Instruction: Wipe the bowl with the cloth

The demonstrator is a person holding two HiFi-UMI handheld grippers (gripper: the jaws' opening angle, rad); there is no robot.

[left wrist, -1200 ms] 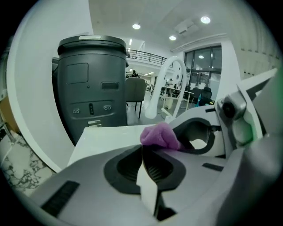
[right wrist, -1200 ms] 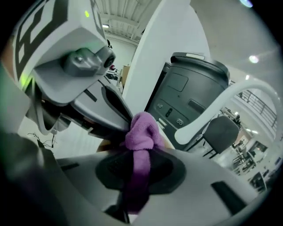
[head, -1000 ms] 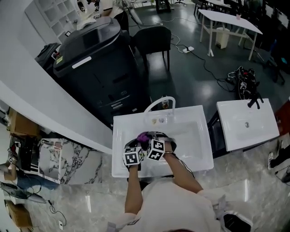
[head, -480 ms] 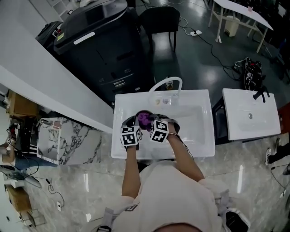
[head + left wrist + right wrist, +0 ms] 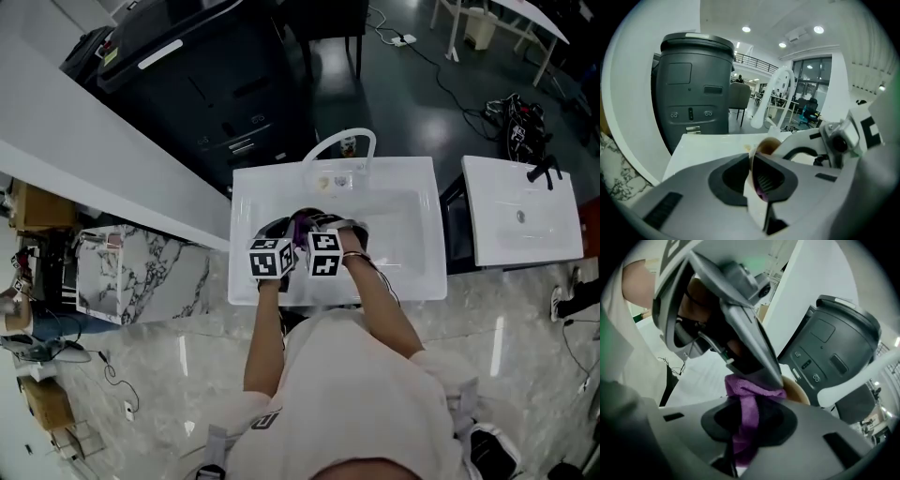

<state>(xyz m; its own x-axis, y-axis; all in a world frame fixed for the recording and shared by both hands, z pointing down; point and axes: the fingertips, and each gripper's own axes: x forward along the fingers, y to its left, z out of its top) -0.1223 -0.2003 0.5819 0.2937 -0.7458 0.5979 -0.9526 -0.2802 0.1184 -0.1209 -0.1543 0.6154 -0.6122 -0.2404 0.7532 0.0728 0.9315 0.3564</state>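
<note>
— What takes up the most room?
— A big black office machine [image 5: 202,89] at the top of the head view. Below it is the white sink [image 5: 422,178] the person leans over (its arched faucet [image 5: 339,142] stands at the far rim).
— And the tools?
— They are side by side over the basin. The left gripper [image 5: 751,161] has the rim of the brown bowl [image 5: 768,145] standing between its jaws, which are opening. The right gripper [image 5: 745,408] is clamped on the purple cloth [image 5: 750,389], which is bunched under the left gripper's tip.
— Where is the bowl?
— Over the basin, at the tips of both tools.
</note>
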